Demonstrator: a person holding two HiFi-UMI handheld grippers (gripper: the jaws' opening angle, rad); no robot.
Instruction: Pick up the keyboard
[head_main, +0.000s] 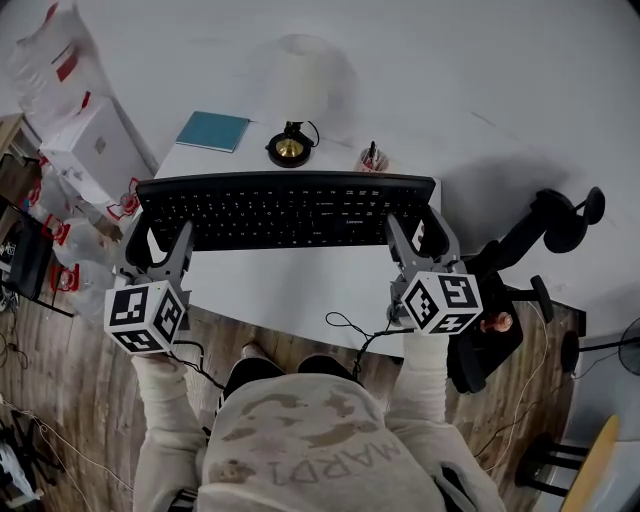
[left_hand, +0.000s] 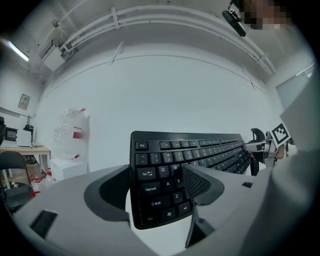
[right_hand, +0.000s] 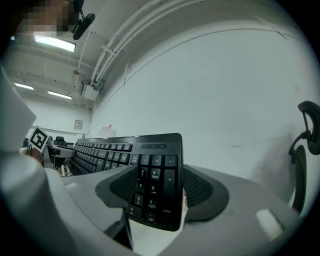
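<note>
The black keyboard (head_main: 285, 210) is held in the air over the white desk, keys toward me, gripped at both ends. My left gripper (head_main: 160, 242) is shut on its left end, and in the left gripper view (left_hand: 155, 185) the jaws clamp the key area around Tab and Shift of the keyboard (left_hand: 200, 150). My right gripper (head_main: 420, 240) is shut on the right end; the right gripper view (right_hand: 155, 192) has the jaws pinching the number pad of the keyboard (right_hand: 115, 150). The board stands nearly level between the two grippers.
The white desk (head_main: 300, 290) carries a teal notebook (head_main: 213, 131), a lamp with a black and brass base (head_main: 290, 150) and a small pen cup (head_main: 372, 158). White boxes and bags (head_main: 95, 150) stand at the left, a black office chair (head_main: 520, 270) at the right. A cable (head_main: 350, 330) hangs off the desk's front edge.
</note>
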